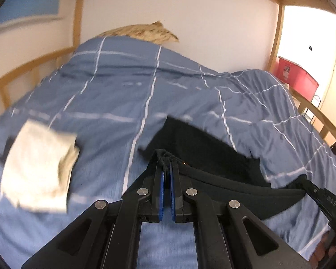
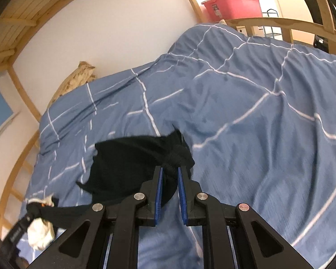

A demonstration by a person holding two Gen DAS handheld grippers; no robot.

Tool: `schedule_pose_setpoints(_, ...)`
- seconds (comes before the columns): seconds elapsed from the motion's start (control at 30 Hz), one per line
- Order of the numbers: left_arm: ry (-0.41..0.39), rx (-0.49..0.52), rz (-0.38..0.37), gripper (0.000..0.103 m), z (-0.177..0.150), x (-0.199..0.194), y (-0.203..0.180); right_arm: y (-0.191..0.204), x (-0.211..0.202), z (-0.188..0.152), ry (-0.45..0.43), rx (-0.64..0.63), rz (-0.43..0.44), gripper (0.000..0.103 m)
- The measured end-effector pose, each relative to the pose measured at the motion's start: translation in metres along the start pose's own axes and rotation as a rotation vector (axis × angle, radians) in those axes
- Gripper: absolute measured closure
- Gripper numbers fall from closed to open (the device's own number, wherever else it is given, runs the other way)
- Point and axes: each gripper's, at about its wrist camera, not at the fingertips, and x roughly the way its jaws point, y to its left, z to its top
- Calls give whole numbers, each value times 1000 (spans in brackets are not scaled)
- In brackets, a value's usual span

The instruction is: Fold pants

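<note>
- Nearest us, our left gripper (image 1: 167, 168) has its jaws clenched on the black pants (image 1: 203, 148) at a hem.
- Our right gripper (image 2: 170, 172) pinches a bunched part of the same pants (image 2: 132, 157), which hang stretched between both, lifted over the bed.
- Beyond, on the blue checked duvet (image 1: 114, 98), lies a cream cloth (image 1: 38, 168).
- Farthest, a red bin (image 2: 233, 5).

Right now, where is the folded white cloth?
In the left wrist view the folded white cloth lies on the blue checked duvet, left of the left gripper and the black pants.
</note>
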Motion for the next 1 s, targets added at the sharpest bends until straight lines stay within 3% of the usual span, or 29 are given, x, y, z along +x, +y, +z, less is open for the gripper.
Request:
schedule_pose_setpoints(0.2,15,72,56,97,58,65,-16,24,43,44,52,-7,-73,88)
schedule_pose_setpoints(0.37,84,144,79,97,86,130,-26,28,90,67,116,4,-121,88)
schedule_pose_setpoints(0.67,158,249,127,97,99,227,-47,22,176,76,232,13,-179,89)
schedule_pose_setpoints(0.9,219,318,153,96,91,276,-56,12,209,79,217,-23,-250,93)
schedule_pose_setpoints(0.97,236,345,133,93,92,280,-60,11,210,80,207,-31,-274,93)
schedule_pose_setpoints(1.0,238,357,117,84,94,278,-62,11,208,80,193,-35,-287,89)
